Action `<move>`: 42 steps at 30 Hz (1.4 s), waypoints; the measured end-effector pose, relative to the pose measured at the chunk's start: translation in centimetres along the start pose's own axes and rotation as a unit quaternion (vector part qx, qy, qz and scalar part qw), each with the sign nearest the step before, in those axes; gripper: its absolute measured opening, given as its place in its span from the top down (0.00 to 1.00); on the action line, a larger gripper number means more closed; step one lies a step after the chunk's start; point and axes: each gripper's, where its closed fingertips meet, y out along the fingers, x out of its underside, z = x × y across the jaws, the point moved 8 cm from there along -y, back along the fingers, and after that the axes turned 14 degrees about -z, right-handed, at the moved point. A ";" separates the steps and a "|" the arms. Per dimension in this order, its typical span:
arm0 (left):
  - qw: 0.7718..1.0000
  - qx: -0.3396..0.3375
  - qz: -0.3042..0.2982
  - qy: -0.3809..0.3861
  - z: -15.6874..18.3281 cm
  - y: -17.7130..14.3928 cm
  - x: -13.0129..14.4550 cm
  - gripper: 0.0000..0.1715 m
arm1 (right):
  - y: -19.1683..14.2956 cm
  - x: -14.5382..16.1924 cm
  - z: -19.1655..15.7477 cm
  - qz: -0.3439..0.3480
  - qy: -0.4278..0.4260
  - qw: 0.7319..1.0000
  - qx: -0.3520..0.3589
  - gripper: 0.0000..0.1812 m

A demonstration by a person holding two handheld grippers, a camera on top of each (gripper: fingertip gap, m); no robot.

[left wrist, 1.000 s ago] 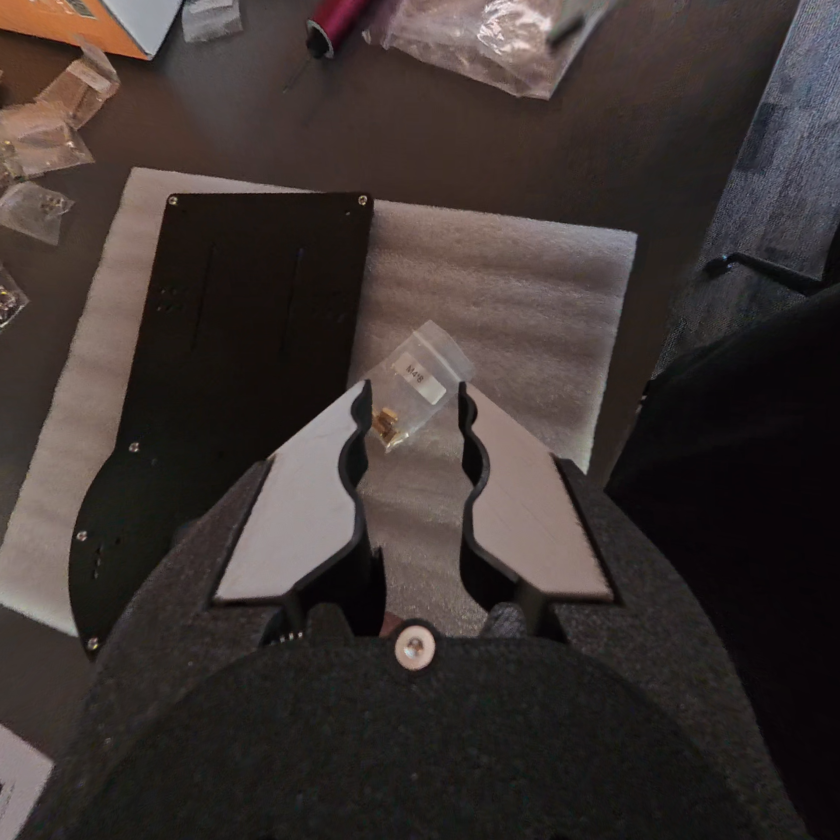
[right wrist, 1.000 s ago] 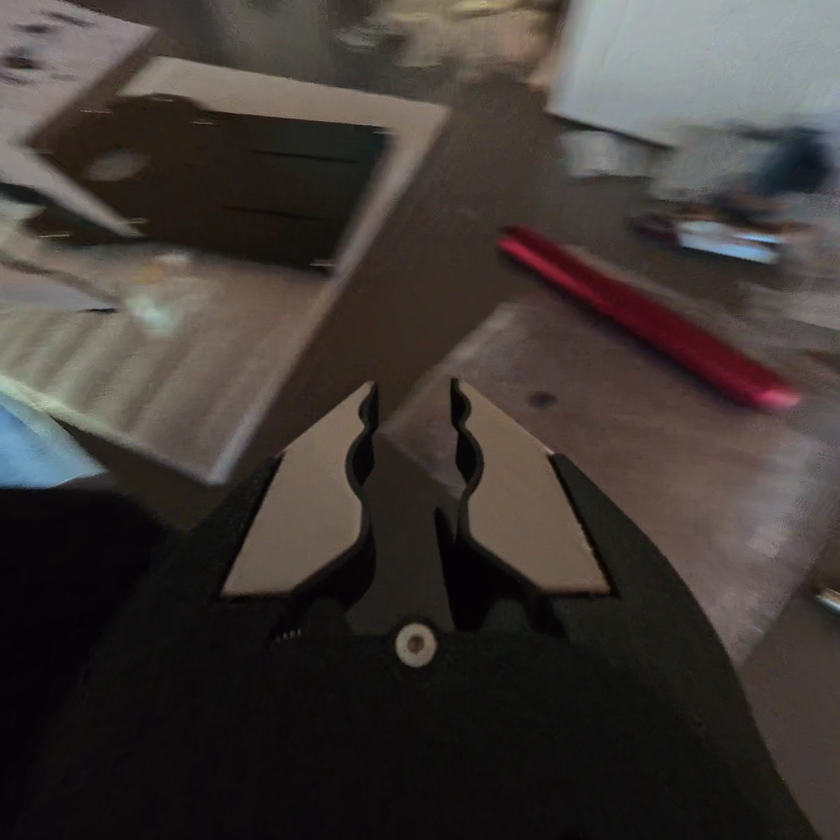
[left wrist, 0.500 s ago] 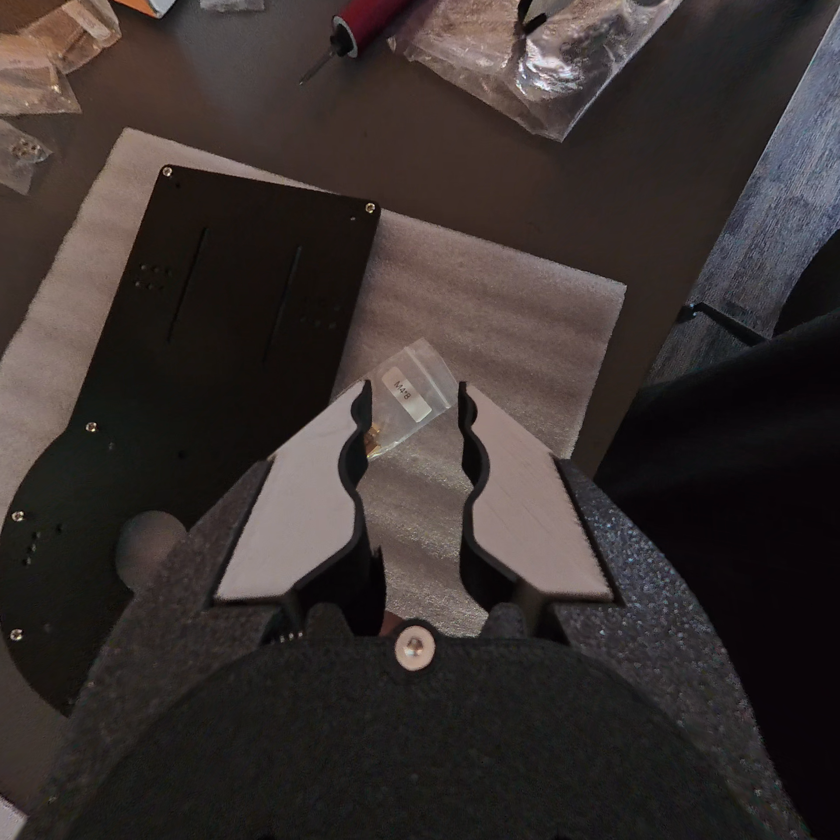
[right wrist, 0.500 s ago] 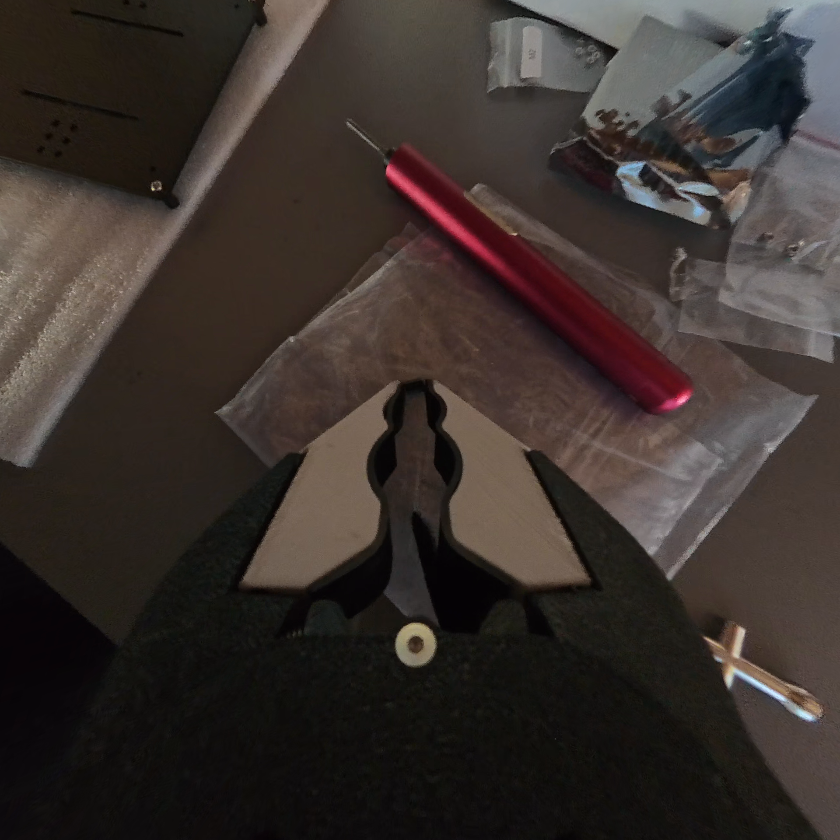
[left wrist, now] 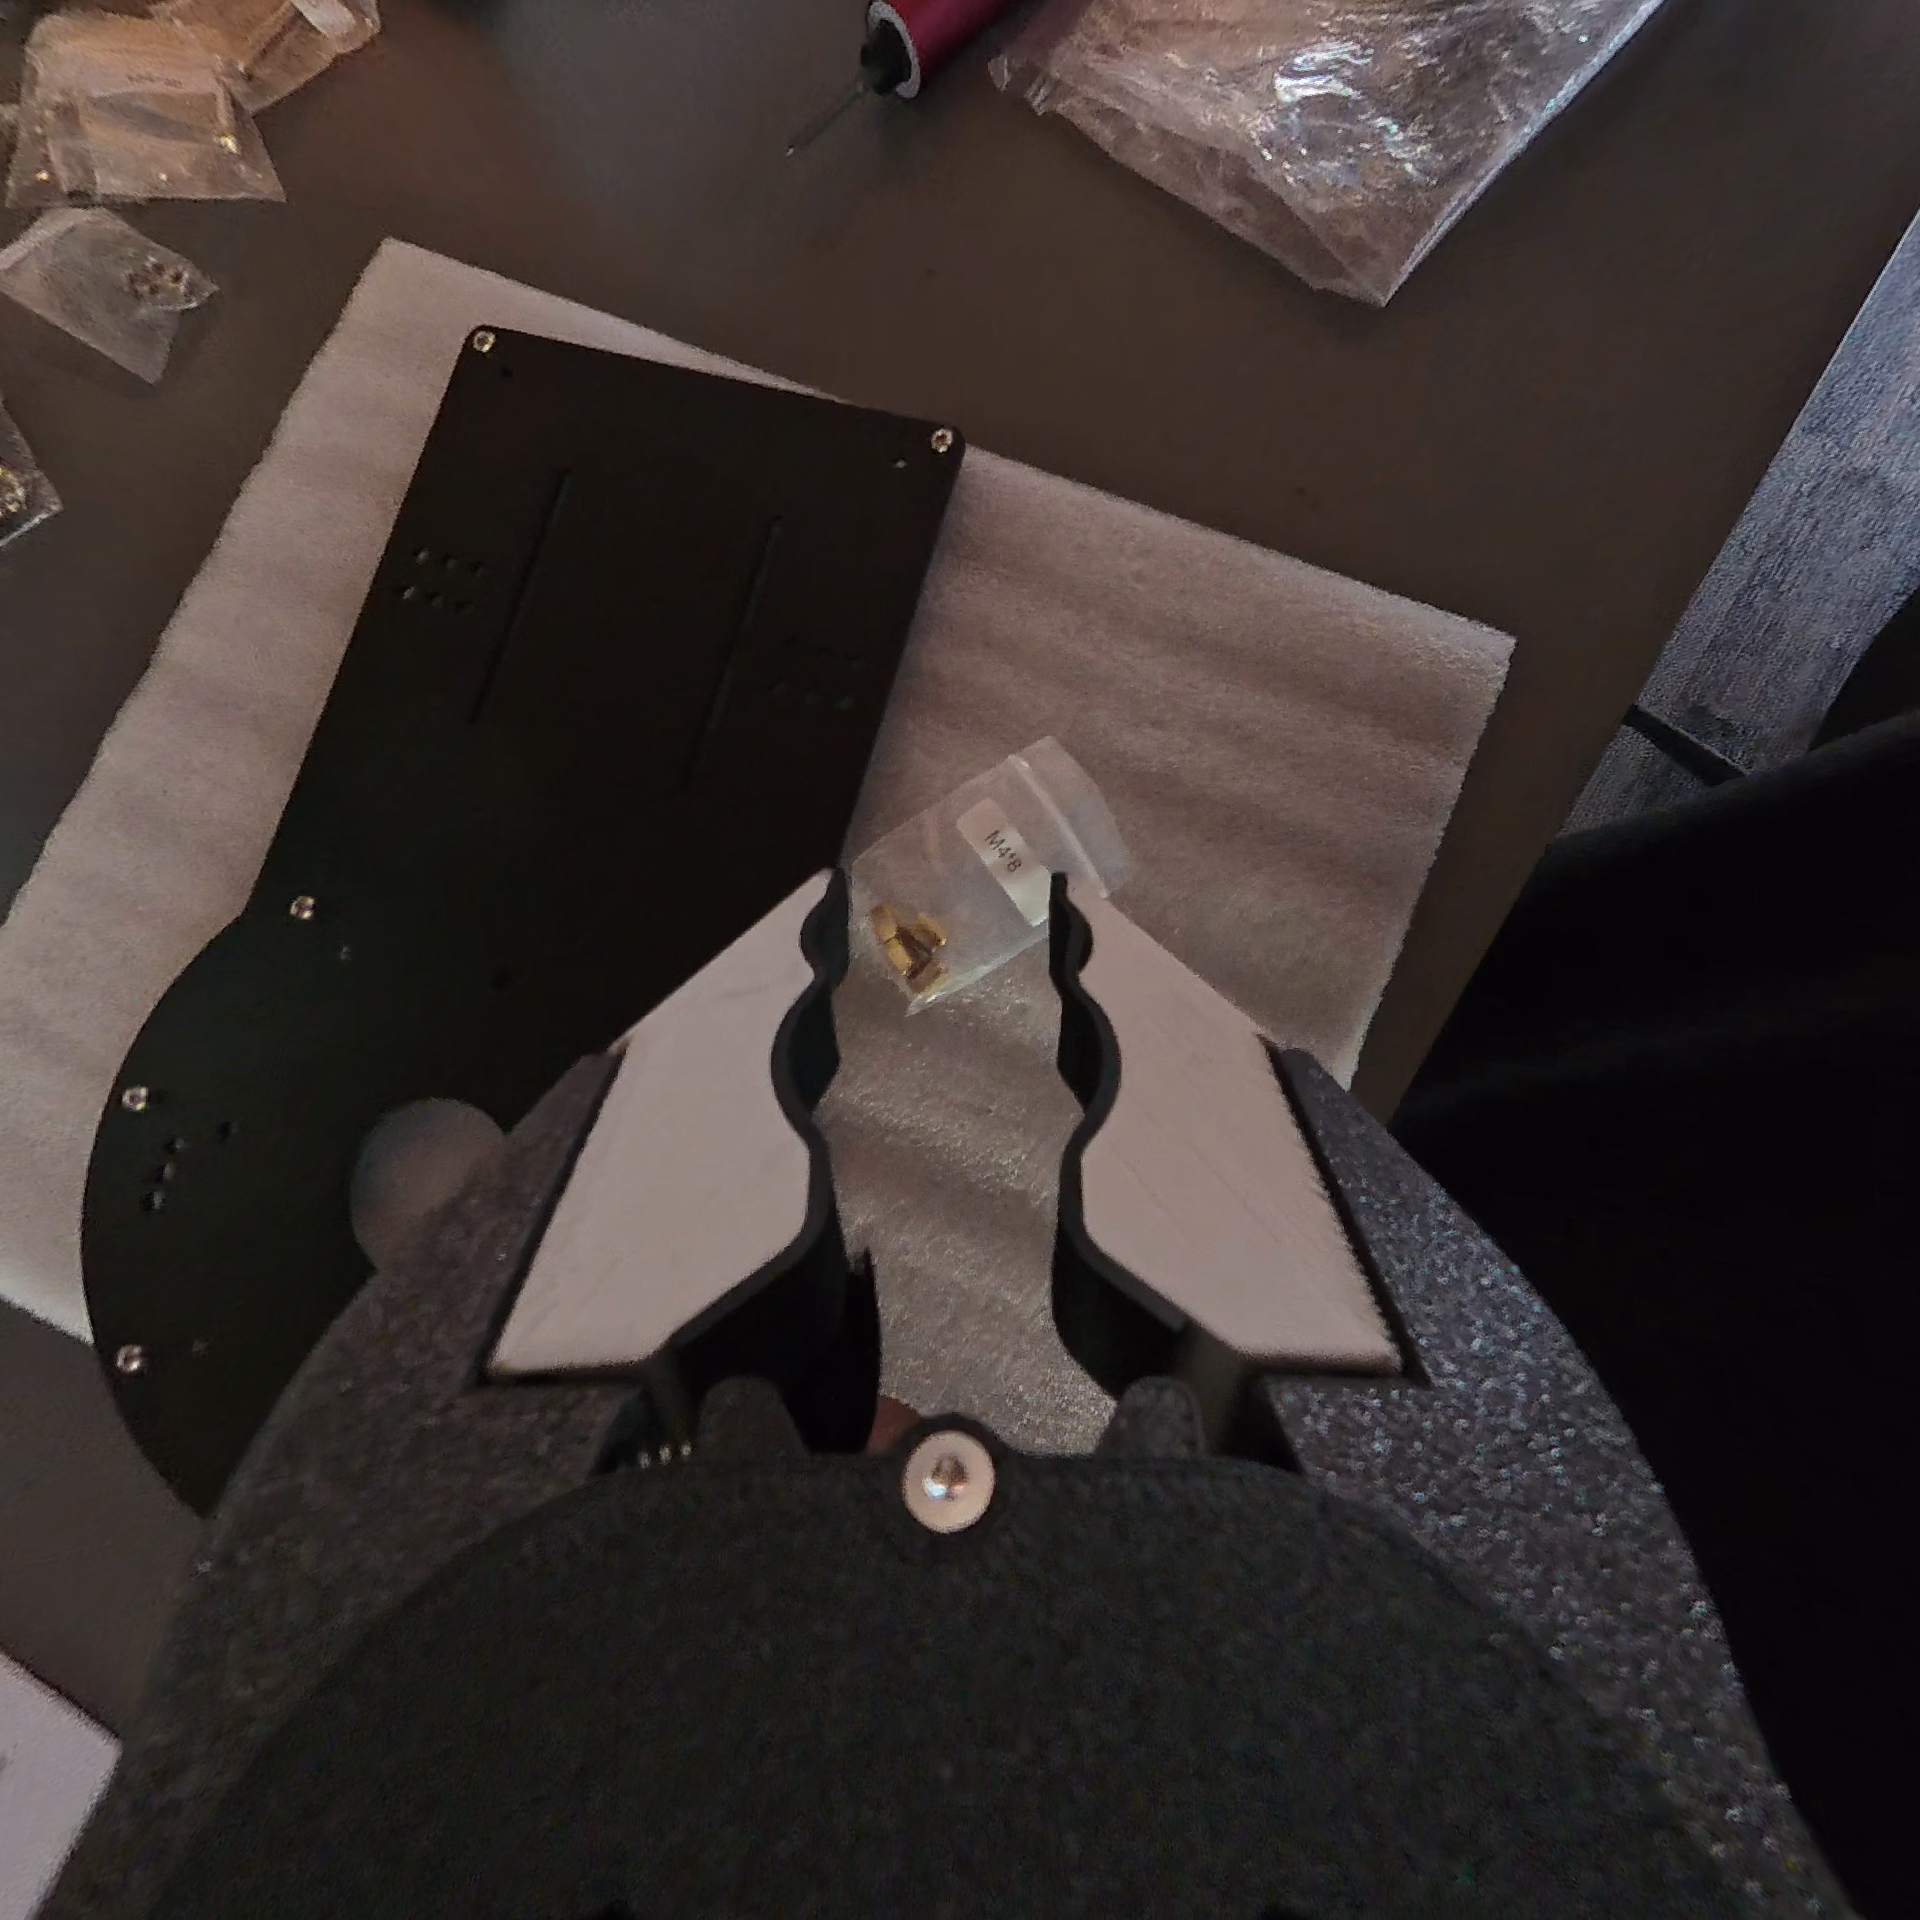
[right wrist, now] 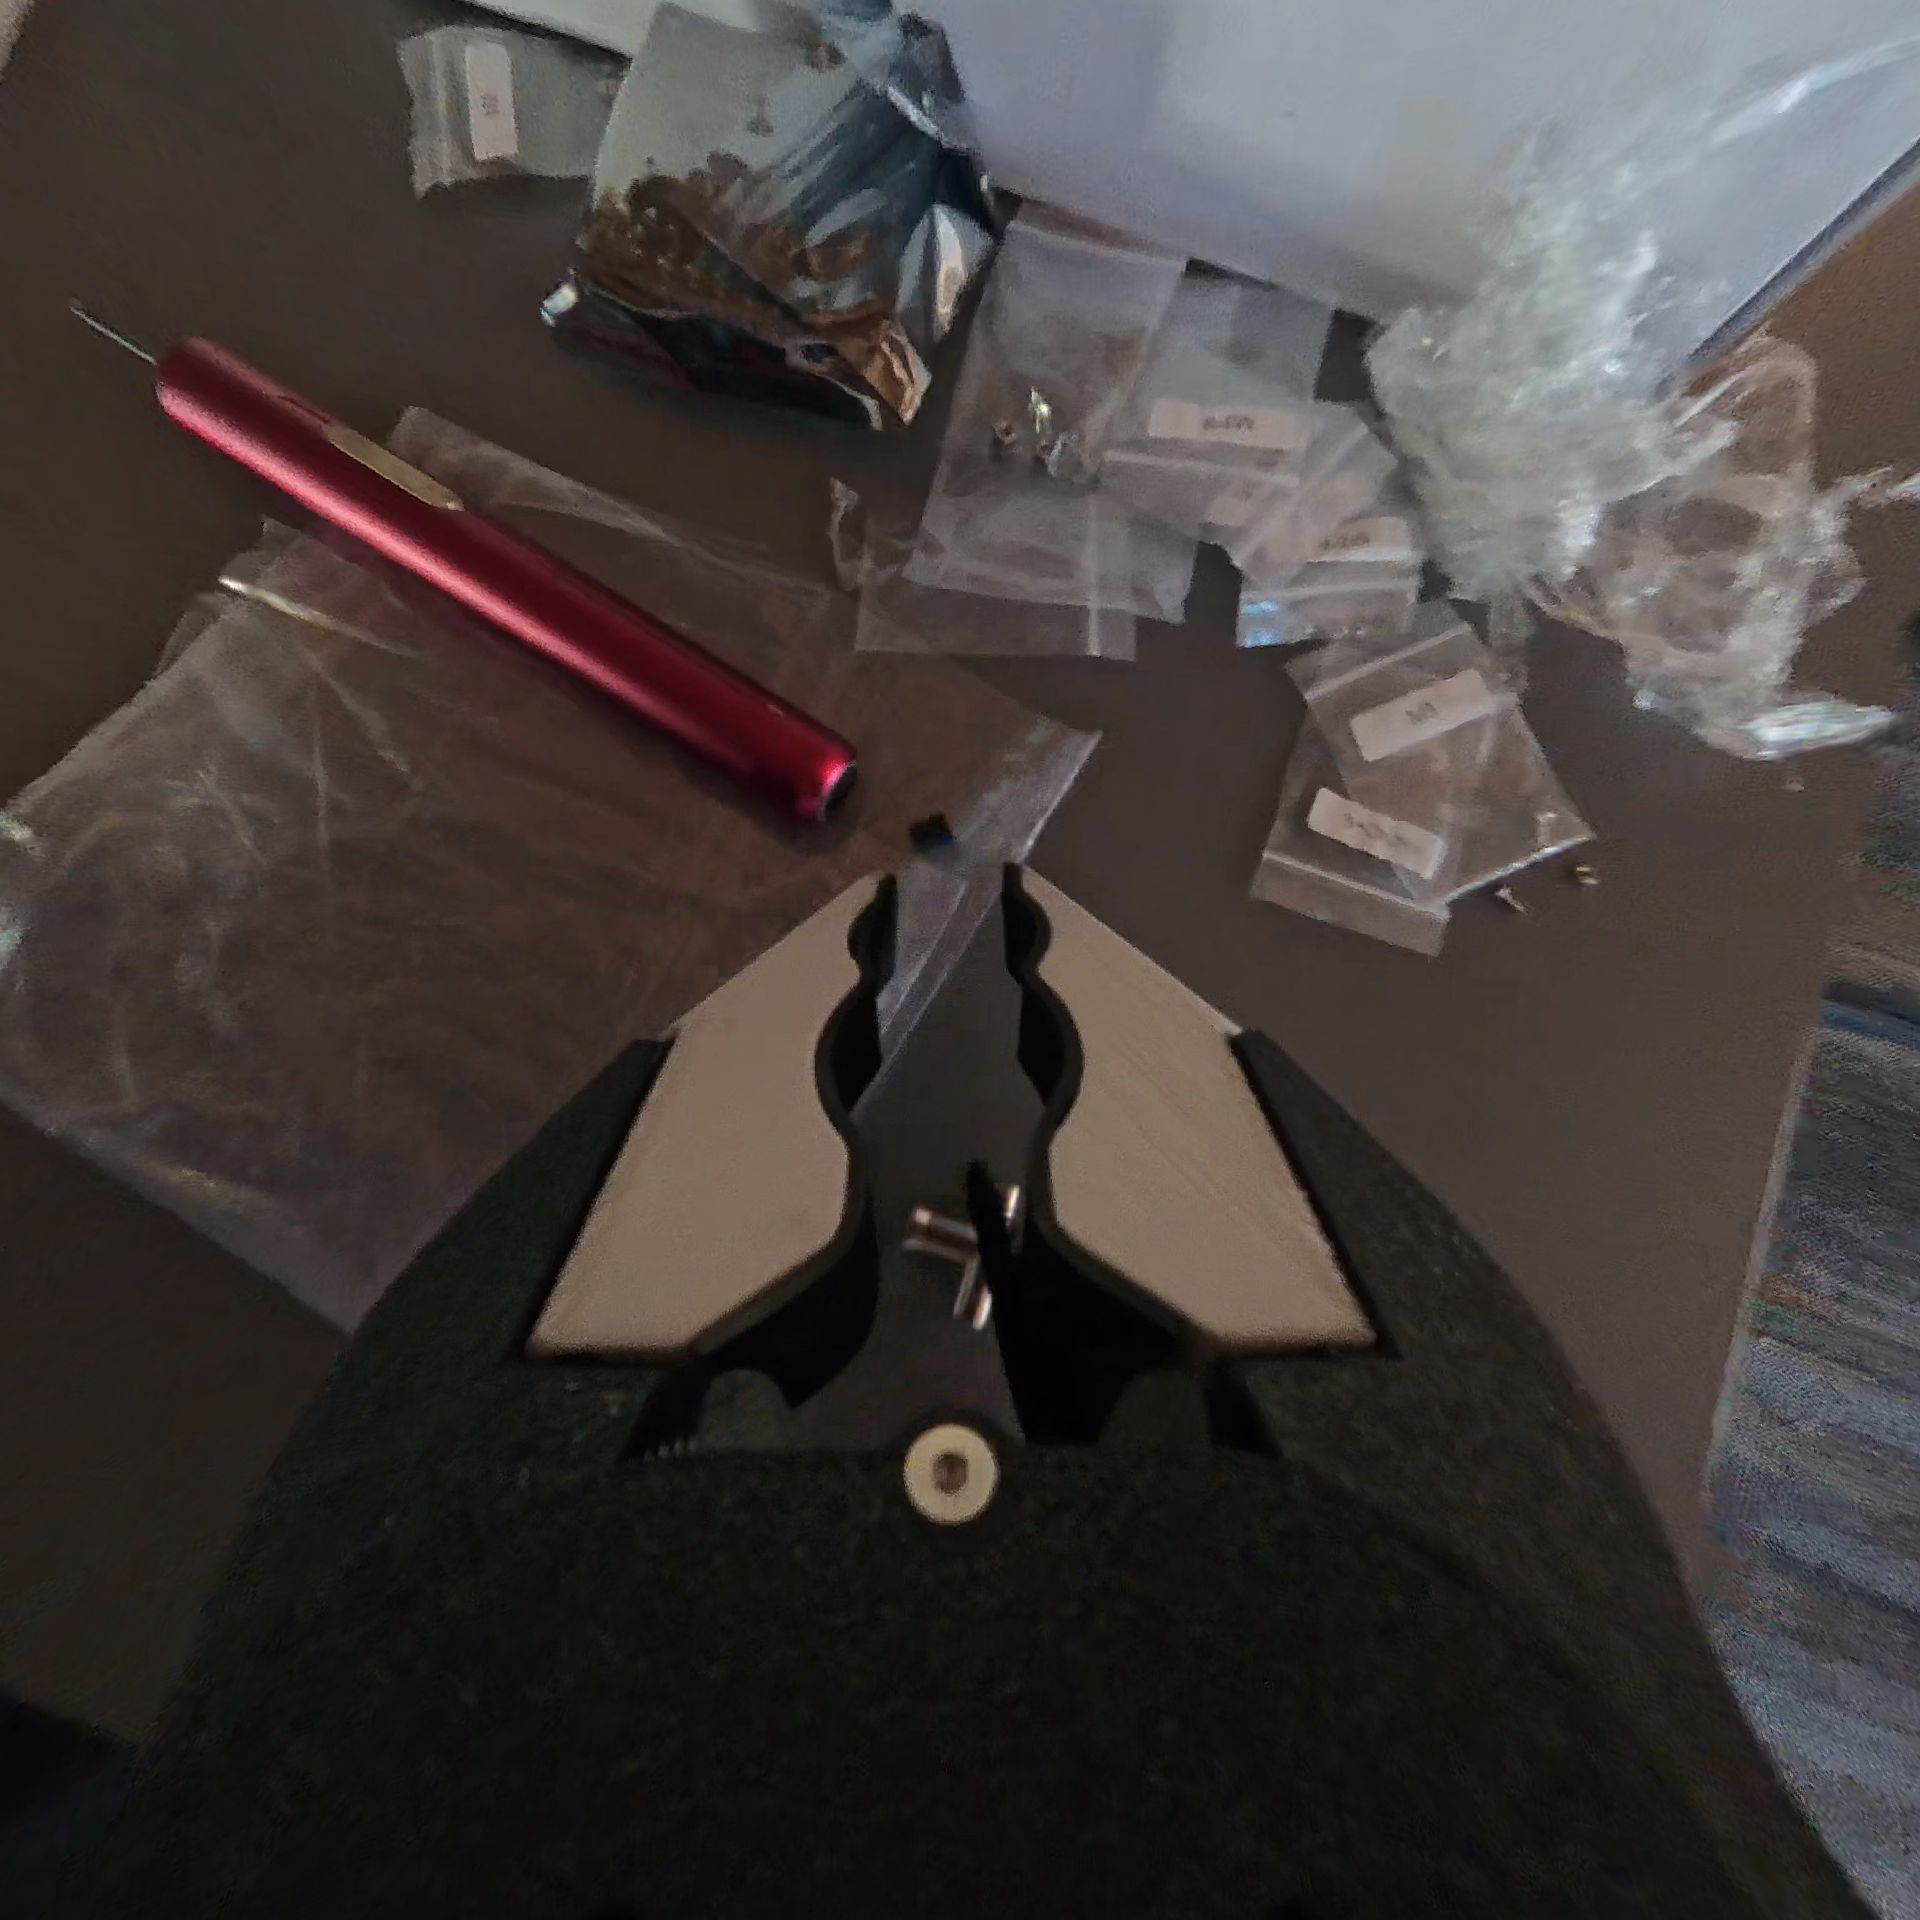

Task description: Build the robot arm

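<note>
My left gripper (left wrist: 948,894) is open and empty, low over a white foam sheet (left wrist: 1247,675). A small clear labelled bag (left wrist: 987,883) with a few brass pieces lies on the foam between its fingertips. A black drilled plate (left wrist: 582,779) lies on the foam to the left. My right gripper (right wrist: 951,883) is open by a narrow gap and empty. It hovers over the corner of a flat clear plastic bag (right wrist: 312,831). A small silver cross-shaped tool (right wrist: 961,1247) lies on the table below its jaws. A red screwdriver (right wrist: 499,582) lies ahead and to the left.
Several small labelled parts bags (right wrist: 1091,468), a torn foil bag (right wrist: 769,260), crumpled clear plastic (right wrist: 1610,468) and a white box (right wrist: 1351,104) crowd the far side. More small bags (left wrist: 104,281) lie far left. The table edge and carpet (right wrist: 1849,1247) are on the right. The tips of one gripper are about 40 cm away from the tips of the other.
My right gripper swung right along the table and its jaws went from nearly shut to a narrow gap; the cross-shaped tool now lies under them. My left gripper only drifted slightly over the small bag.
</note>
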 end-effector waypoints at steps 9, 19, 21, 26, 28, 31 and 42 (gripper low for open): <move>0.999 0.032 -0.001 -0.029 -0.4 0.6 1.3 0.83 | -1.8 -1.2 -21.0 0.049 -0.083 0.948 -0.304 0.90; 0.998 0.031 0.026 -0.054 -0.7 2.1 2.0 0.93 | 2.4 -2.7 -30.0 -0.029 -0.099 0.939 -0.328 0.87; 0.997 0.036 0.035 -0.059 -0.9 2.1 2.2 0.94 | 2.7 -3.0 -30.2 -0.037 -0.081 0.942 -0.325 0.89; 0.995 0.040 0.060 -0.071 -1.0 2.3 2.6 0.96 | 2.0 -3.6 -30.6 -0.010 -0.010 0.920 -0.391 0.89; 0.994 0.042 0.068 -0.073 -1.1 2.3 2.8 0.96 | 1.4 -3.8 -31.0 0.008 0.021 0.901 -0.432 0.89; 0.992 0.055 0.074 -0.080 -1.3 2.3 3.0 0.97 | 1.5 -3.5 -30.6 0.015 0.038 0.913 -0.406 0.89; 0.991 0.071 0.069 -0.094 -1.6 2.4 2.9 1.00 | 2.0 -1.8 -30.0 -0.005 0.100 0.941 -0.324 0.92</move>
